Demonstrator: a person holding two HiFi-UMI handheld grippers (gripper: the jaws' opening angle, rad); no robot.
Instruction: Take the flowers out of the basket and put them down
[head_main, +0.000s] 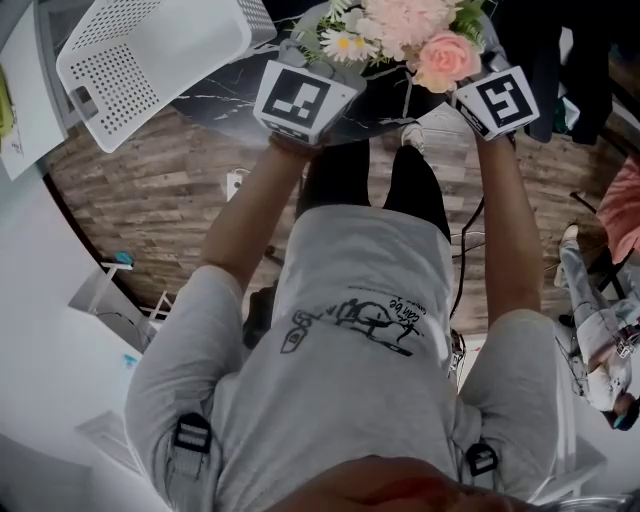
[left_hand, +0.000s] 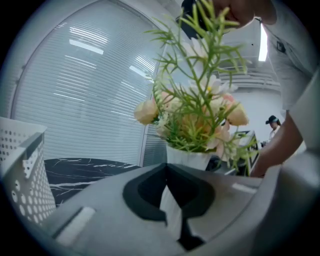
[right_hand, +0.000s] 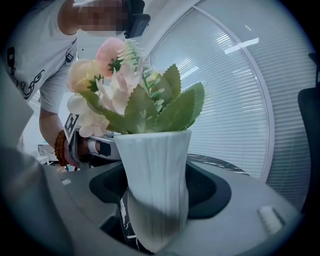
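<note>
The flowers (head_main: 420, 35) are sitting in a white vase (right_hand: 155, 170), out of the basket (head_main: 150, 60). They are pink, cream and white, with green leaves poking out all around. The person is holding the vase over the dark tabletop (head_main: 220, 100), between the two grippers. I cannot tell if the bottom of the vase is touching the tabletop.

The right gripper (right_hand: 155, 210) is hugging the vase. Its fingers are standing wide apart and pressing on both sides of the vase, and the vase is filling the whole gap.

The left gripper (left_hand: 172, 210) is pointing at the vase from the other side. Its fingers are sitting close together, with only a thin slit between them, and something white is showing in that slit. It looks like the vase, but I cannot tell if the fingers are pinching it or only sitting in front of it.

The basket is white with lots of little holes. It is resting on the left part of the tabletop, tipped over a bit and apart from the flowers.

Gray window blinds (left_hand: 90, 100) are hanging behind the tabletop. A brown wood floor (head_main: 150, 190) is showing below the tabletop's edge.
</note>
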